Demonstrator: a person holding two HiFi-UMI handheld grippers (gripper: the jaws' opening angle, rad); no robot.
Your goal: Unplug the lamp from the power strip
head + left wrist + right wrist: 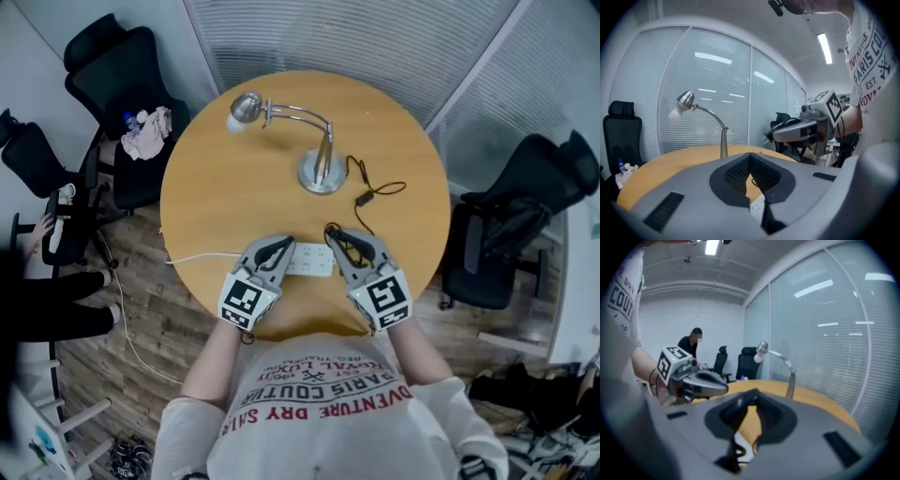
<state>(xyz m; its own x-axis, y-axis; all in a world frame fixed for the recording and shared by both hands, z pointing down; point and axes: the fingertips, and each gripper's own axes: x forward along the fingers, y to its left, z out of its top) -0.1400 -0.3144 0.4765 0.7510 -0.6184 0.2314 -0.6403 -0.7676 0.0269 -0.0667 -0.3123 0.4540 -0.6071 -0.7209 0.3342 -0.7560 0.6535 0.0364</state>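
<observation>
Glass walls with blinds ring the round wooden bench [202, 178]. At its near edge lies the white power strip [314, 261], flat. The lamp [322, 167] stands well back on a round metal base, its thin black cord [357, 172] looping forward to the strip's right end. I cannot make out the plug itself; it sits under my right tool [336, 234]. I judge it small, rigid and light, held in the socket by friction alone. The cord is soft and easily strained, so the grip belongs on the plug's body, not the wire. The strip looks light too and would likely lift unless pinned. My left tool [281, 246] rests at the strip's left end, jaws a narrow slit apart, holding nothing. My right tool's jaws stand a little apart with the black cord in the gap — not clamped, as far as I can tell.
</observation>
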